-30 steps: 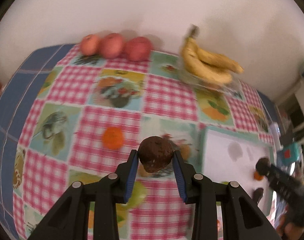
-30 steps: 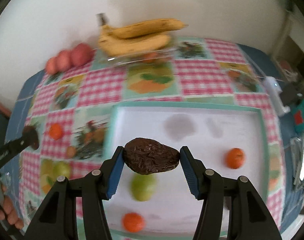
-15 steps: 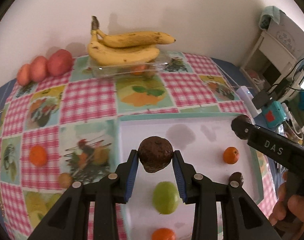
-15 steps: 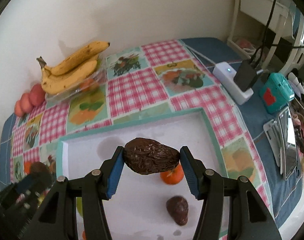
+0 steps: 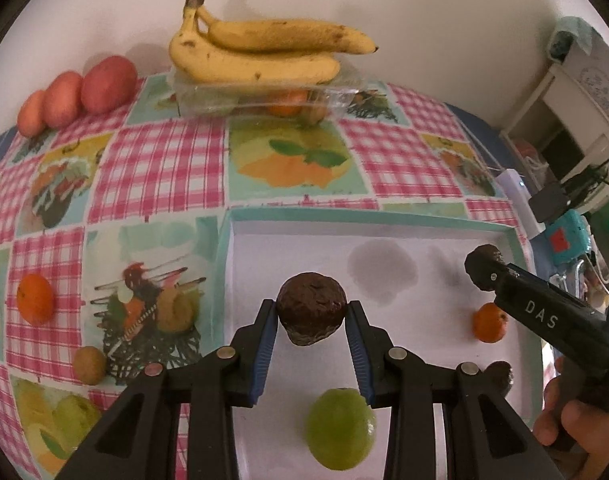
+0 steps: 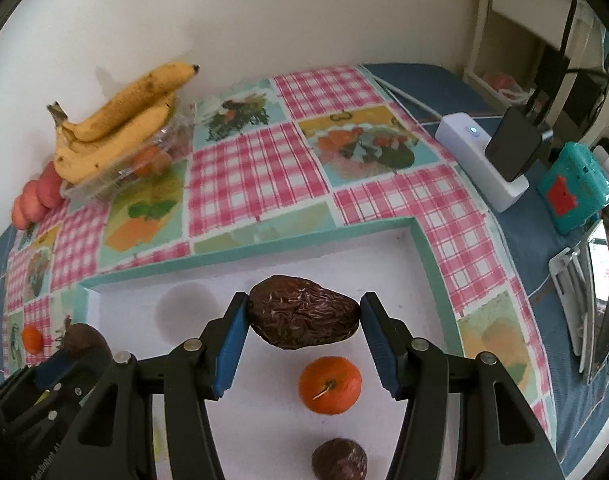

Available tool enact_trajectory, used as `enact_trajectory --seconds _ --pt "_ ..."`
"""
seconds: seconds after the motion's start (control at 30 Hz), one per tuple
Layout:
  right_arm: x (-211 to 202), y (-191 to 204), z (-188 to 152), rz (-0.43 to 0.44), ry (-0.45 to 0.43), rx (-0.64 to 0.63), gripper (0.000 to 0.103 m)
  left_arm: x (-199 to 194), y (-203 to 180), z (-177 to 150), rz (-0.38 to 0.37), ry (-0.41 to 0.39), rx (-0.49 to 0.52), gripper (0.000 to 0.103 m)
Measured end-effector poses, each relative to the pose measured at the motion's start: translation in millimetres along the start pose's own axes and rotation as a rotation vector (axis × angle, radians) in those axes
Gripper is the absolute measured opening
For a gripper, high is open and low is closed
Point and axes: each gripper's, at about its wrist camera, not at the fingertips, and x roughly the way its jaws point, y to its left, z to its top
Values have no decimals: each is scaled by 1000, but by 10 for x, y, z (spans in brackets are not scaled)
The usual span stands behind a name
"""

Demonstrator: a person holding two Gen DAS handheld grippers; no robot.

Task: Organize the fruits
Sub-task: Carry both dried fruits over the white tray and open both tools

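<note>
My left gripper is shut on a round dark brown avocado and holds it above the white tray. My right gripper is shut on a wrinkled dark brown avocado, also above the tray, near its far right corner. On the tray lie a green lime, a tangerine and another dark avocado. The right gripper shows at the right of the left wrist view.
Bananas rest on a clear plastic box at the back by the wall. Three red apples sit back left. A tangerine and a small brown fruit lie on the checked cloth left of the tray. A white charger and teal box stand right.
Both grippers kept their avocados. The left gripper has come closer over the tray. The right gripper has moved slightly further toward the tray's far right corner.
</note>
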Motion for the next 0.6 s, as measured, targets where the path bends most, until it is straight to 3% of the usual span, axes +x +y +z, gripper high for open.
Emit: enact_trajectory --seconds 0.5,0.6 --pt "252 -8 -41 -28 30 -35 58 102 5 17 16 25 15 39" --pt "256 3 -36 -32 33 -49 58 97 -9 15 17 28 20 51"
